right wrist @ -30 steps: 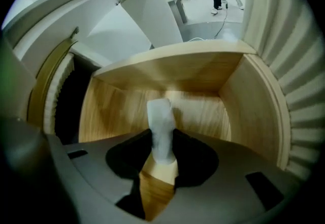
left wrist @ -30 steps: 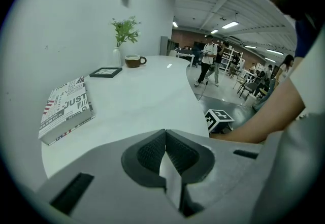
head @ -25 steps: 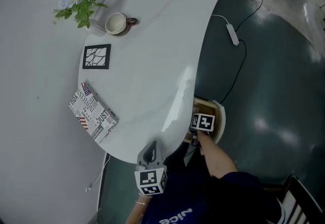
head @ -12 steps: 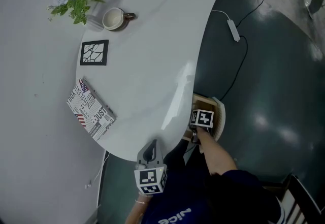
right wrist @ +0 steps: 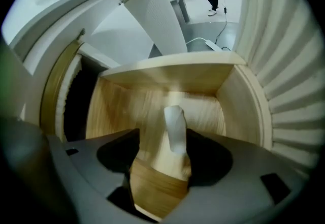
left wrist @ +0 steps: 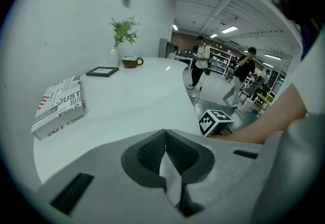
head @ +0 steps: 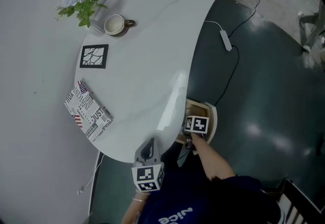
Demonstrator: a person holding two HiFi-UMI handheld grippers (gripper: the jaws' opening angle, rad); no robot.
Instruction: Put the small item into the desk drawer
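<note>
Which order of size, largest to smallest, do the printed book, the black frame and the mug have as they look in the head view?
1. printed book
2. black frame
3. mug, which looks only a little smaller than the black frame

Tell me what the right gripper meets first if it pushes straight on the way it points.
The small white item, sitting between the opening jaws of the right gripper. Behind it, probably the wooden floor of the open drawer, though depth is hard to judge.

cup point(head: 116, 24) beside plant point(head: 81, 0) | frame point(head: 94, 56) between cup and book point(head: 86, 111) | drawer point(head: 200, 108) right (under desk point(head: 152, 40) edge)
</note>
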